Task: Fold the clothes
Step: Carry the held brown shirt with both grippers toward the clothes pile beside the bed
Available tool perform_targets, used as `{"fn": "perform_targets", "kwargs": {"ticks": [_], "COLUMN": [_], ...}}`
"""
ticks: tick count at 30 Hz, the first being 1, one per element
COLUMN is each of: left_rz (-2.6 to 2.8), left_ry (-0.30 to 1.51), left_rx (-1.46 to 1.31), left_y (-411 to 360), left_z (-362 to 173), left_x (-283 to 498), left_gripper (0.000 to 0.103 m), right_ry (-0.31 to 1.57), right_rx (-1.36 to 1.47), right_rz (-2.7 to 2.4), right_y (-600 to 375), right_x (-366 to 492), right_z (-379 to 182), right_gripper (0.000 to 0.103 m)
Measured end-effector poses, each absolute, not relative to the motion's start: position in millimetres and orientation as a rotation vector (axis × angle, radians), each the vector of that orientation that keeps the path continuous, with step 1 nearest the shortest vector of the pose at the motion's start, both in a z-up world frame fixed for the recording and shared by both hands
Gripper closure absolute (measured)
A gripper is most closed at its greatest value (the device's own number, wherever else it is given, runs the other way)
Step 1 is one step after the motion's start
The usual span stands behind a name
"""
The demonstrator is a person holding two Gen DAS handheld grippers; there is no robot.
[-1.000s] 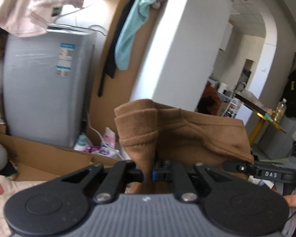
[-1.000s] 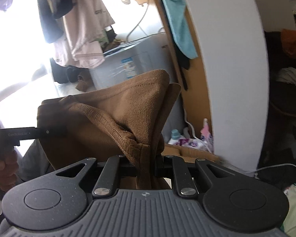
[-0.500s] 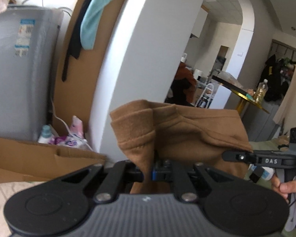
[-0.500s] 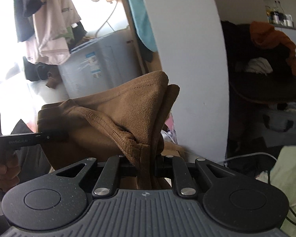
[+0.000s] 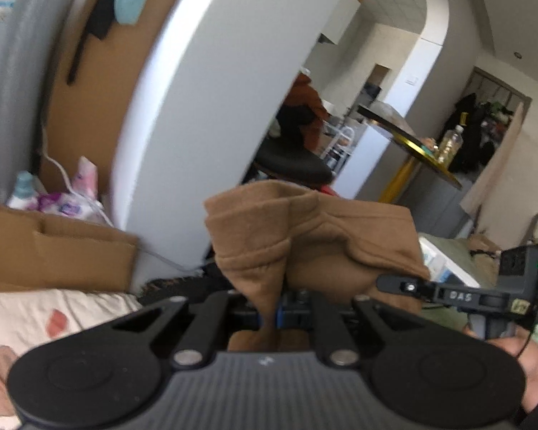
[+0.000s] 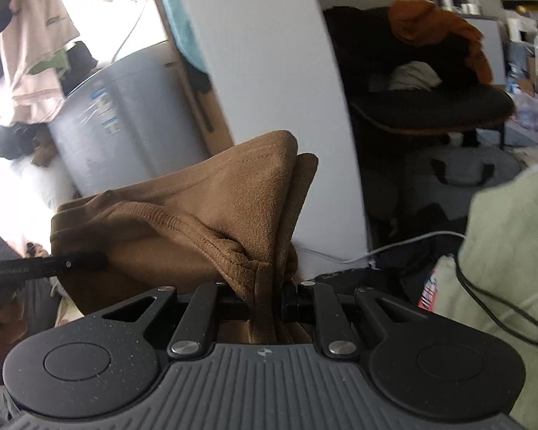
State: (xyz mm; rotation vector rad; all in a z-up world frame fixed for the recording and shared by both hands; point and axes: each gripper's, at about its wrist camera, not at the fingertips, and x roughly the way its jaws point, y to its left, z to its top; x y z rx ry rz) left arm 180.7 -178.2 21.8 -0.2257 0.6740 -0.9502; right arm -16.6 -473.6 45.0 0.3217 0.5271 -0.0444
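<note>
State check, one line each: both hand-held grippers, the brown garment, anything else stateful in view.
Left hand-held gripper: shut on brown garment.
Right hand-held gripper: shut on brown garment.
Brown garment: lifted, bunched, stretched between the two grippers, not yet folded.
Cardboard box: flap open.
Black chair: piled with clothes.

Left gripper (image 5: 269, 317): matte black body with a grey ribbed centre panel, two round raised discs at its sides, black linkage bars pinned by silver screws, and a blue strip at the finger (image 5: 278, 317) base. Right gripper (image 6: 267, 306): same build, its black shell finely speckled, with a small cross-mark on the ribbed panel. Seen from the left wrist camera, the right unit bears white "DAS" lettering, a green light and a thin black cable.
</note>
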Motion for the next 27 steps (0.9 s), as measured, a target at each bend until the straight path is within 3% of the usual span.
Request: {"fn": "perform_targets", "kwargs": {"ticks": [17,27], "left_rz": [-1.100,-1.082], "left_ry": [0.814,0.816], "left_rx": [-0.382,-0.416], "left_y": [-222,-230], "left_z": [-86,-117], "left_x": [202,207], "left_gripper": [0.096,0.096], "right_ry": [0.612,0.678], "right_rx": [0.319,0.285], "right_rz": [-0.198,-0.200], "right_y": [-520,-531], "right_x": [-26,-7], "right_z": [-33,-78], "right_gripper": [0.090,0.090]}}
